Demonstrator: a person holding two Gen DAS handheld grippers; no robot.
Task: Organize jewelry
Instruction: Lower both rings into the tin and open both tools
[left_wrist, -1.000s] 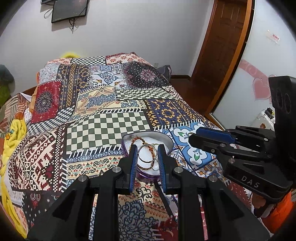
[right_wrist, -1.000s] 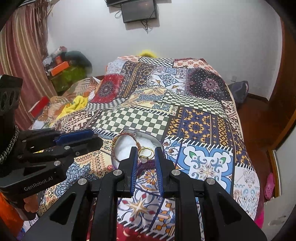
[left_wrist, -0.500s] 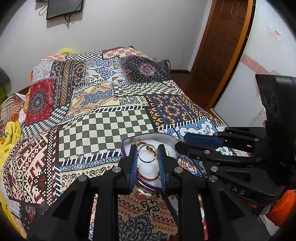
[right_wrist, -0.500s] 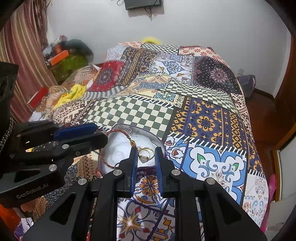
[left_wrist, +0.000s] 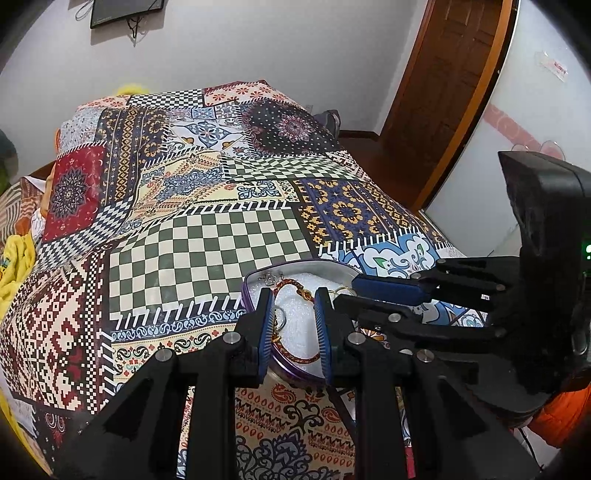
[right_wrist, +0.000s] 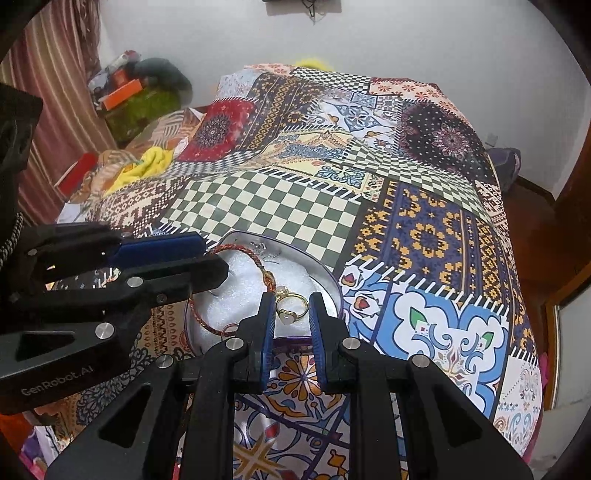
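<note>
A round purple-rimmed tin (left_wrist: 258, 275) (right_wrist: 328, 280) with white padding lies on the patchwork bed. In it lie a braided red bracelet (left_wrist: 295, 286) (right_wrist: 258, 258), a gold ring with a pale stone (right_wrist: 290, 310) and small silver pieces (right_wrist: 258, 246). My left gripper (left_wrist: 293, 306) is open, its fingers over the tin and astride the bracelet. My right gripper (right_wrist: 291, 314) is open, its fingers astride the gold ring without closing on it. Each gripper shows in the other's view (left_wrist: 388, 291) (right_wrist: 162, 258).
The patchwork quilt (left_wrist: 221, 236) covers the whole bed. A yellow cloth (right_wrist: 147, 162) and piled clutter (right_wrist: 129, 92) lie at the bed's left side. A wooden door (left_wrist: 450, 92) stands to the right, and a wall-mounted screen (left_wrist: 125, 11) hangs at the back.
Both grippers have moved forward and down over the tin. The ring now sits between the right fingers and the bracelet between the left fingers. Both stay open.
</note>
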